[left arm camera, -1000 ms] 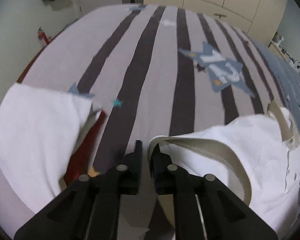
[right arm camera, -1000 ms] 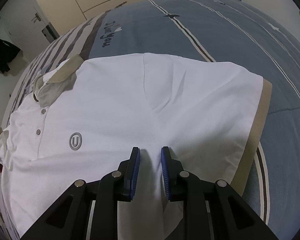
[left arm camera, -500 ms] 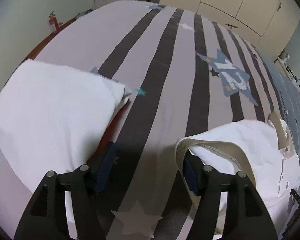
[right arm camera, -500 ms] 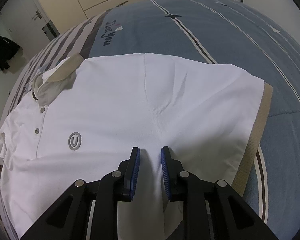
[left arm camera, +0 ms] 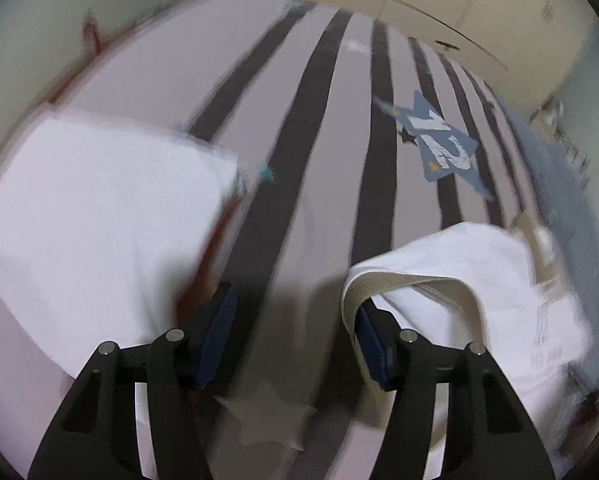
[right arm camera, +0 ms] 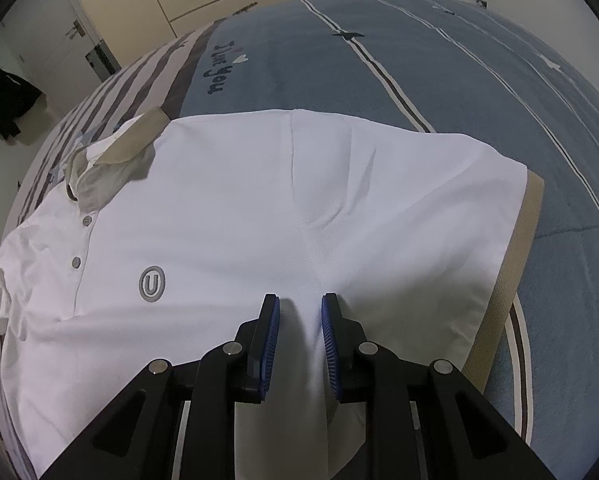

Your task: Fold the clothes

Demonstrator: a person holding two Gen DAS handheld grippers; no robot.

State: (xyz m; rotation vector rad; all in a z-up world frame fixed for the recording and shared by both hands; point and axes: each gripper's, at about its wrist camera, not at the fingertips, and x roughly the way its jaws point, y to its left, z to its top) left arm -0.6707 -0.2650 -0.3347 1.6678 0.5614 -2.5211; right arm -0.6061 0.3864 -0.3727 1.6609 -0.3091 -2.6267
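The left tool [left arm camera: 293,328] is spread wide and holds nothing; the beige sleeve cuff [left arm camera: 399,280] of the white polo shirt [right arm camera: 259,208] lies against its right finger. A folded white garment [left arm camera: 99,216] lies to its left on the bed [left arm camera: 319,140]. The right tool [right arm camera: 297,316] is nearly closed, pinching a ridge of shirt fabric between its blue pads [right arm camera: 271,340].

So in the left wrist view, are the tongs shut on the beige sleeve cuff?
No, the left tongs stand wide open, and the beige cuff only drapes over one pad.
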